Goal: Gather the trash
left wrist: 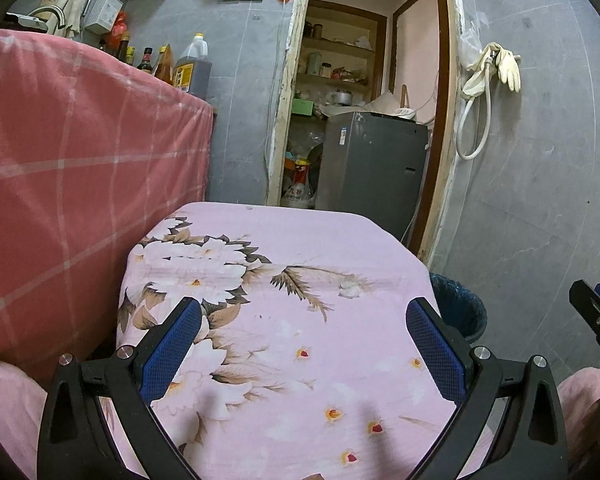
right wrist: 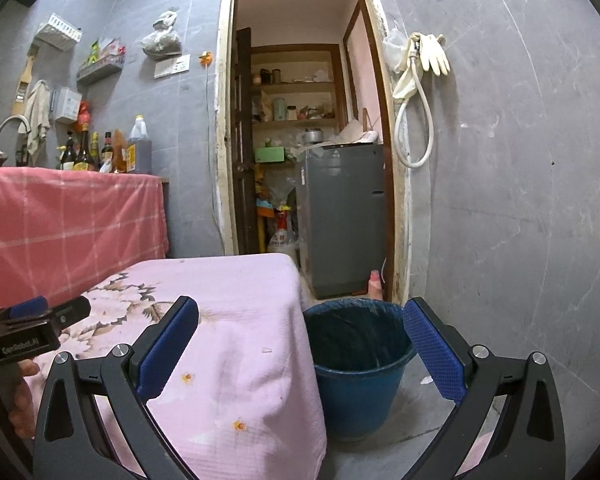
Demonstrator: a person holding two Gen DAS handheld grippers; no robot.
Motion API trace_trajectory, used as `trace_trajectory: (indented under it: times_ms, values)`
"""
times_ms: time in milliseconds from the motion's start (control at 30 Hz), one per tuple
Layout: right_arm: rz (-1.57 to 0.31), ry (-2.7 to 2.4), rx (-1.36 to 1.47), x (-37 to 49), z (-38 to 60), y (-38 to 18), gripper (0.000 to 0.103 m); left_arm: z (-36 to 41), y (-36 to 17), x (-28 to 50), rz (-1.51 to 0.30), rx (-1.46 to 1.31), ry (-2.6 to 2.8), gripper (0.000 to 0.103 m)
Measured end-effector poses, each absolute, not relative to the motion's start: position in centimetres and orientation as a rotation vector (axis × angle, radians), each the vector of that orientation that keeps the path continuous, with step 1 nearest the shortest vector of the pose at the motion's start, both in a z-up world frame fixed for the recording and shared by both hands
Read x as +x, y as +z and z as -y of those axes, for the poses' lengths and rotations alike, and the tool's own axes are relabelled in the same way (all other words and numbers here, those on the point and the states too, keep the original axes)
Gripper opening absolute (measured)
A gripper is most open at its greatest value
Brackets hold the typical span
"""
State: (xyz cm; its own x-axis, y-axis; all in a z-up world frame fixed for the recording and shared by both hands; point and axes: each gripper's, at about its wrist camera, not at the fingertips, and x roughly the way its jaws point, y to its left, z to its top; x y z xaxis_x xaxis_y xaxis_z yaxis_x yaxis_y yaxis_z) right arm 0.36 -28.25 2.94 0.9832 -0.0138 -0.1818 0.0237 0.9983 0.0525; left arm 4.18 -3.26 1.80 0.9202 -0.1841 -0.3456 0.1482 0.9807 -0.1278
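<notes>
The left gripper (left wrist: 304, 344) and right gripper (right wrist: 300, 344) are hovering spread and empty, approaching the white scrap (left wrist: 349, 289) far on the table (left wrist: 284, 360); next, close on it, then carry right to the bin (right wrist: 356, 356).

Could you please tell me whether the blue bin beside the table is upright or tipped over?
Upright. The blue plastic bin with a dark liner stands on the floor, its open mouth facing up, beside the pink floral tablecloth.

Left wrist view: looked down over the tabletop (left wrist: 300, 320), close. Right wrist view: faced the bucket (right wrist: 356, 364). Shared: tabletop, doorway (left wrist: 364, 80).
</notes>
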Motion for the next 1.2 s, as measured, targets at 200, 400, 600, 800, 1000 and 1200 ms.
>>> trace_trajectory:
  times_ms: [200,400,600,800,1000,1200]
  values:
    - [-0.190,-0.024,0.071,0.31,28.52,2.69,0.103,3.25,1.68,4.18,-0.364,-0.098,-0.172,0.100]
    - [-0.189,-0.024,0.076,0.25,28.60,2.72,0.103,3.21,1.45,4.23,-0.365,-0.093,-0.169,0.100]
    - [-0.187,-0.025,0.082,0.17,28.65,2.75,0.103,3.08,1.36,4.24,-0.365,-0.094,-0.170,0.100]
    - [-0.188,-0.024,0.079,0.20,28.60,2.73,0.103,3.00,1.29,4.23,-0.366,-0.093,-0.169,0.100]
    - [-0.187,-0.025,0.079,0.15,28.40,2.77,0.103,2.90,1.28,4.26,-0.363,-0.095,-0.167,0.100]
    - [-0.186,-0.019,0.077,0.00,28.32,2.87,0.103,2.82,1.23,4.28,-0.363,-0.096,-0.167,0.100]
